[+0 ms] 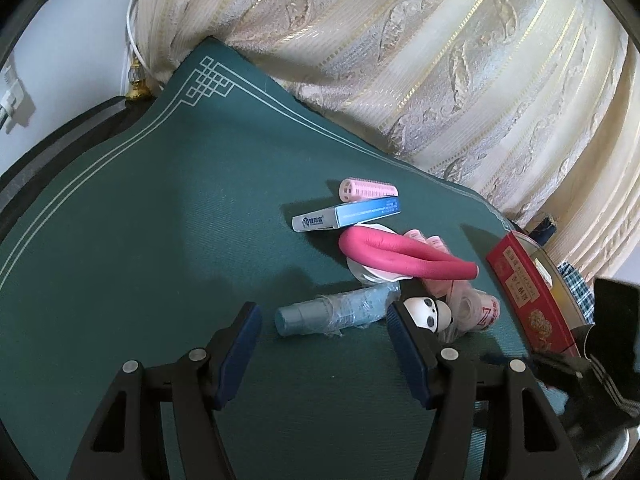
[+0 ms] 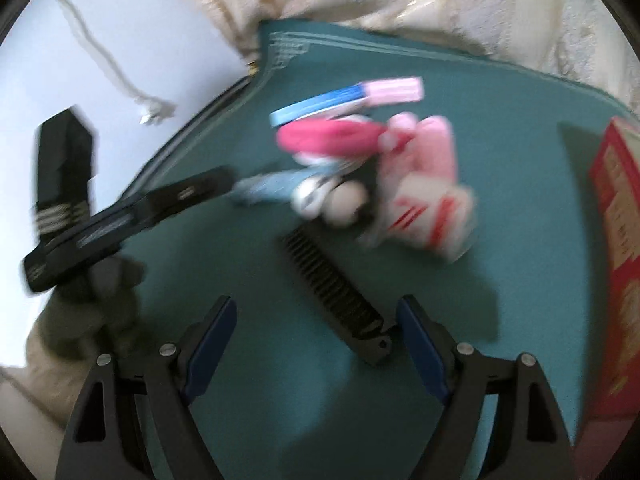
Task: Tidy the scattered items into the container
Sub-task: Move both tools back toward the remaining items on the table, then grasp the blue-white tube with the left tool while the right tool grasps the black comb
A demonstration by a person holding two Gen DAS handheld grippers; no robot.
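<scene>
The left tongs (image 1: pixel 324 336) hang wide apart and empty above the green cloth-covered worktop (image 1: pixel 140 240), just short of a pale blue plastic-wrapped bottle (image 1: pixel 332 312) that lies flat beyond their tips. The right-hand finger (image 1: pixel 404 344) stands just in front of a small white panda-faced figure (image 1: pixel 426 312). Behind these, toward the worktop's far edge by the cream striped curtain (image 1: pixel 460 80), sits a loose heap: a bent pink foam rod (image 1: pixel 400 254), a blue and white flat box (image 1: pixel 348 214), a pink cylindrical hair roller (image 1: pixel 368 190) and a crumpled clear packet with red print (image 1: pixel 480 308). A red printed cardboard box (image 1: pixel 528 292), the container, stands at the worktop's right edge, apart from the heap.

The right tongs (image 2: pixel 316 340) also gape wide and grip nothing. A black folding comb (image 2: pixel 336 300) lies on the worktop between their fingers, its hinged end close to the right-hand pad (image 2: pixel 420 348); whether they touch is unclear in the blur. A gloved hand (image 2: pixel 96 304) carries the left tongs near the left edge.
</scene>
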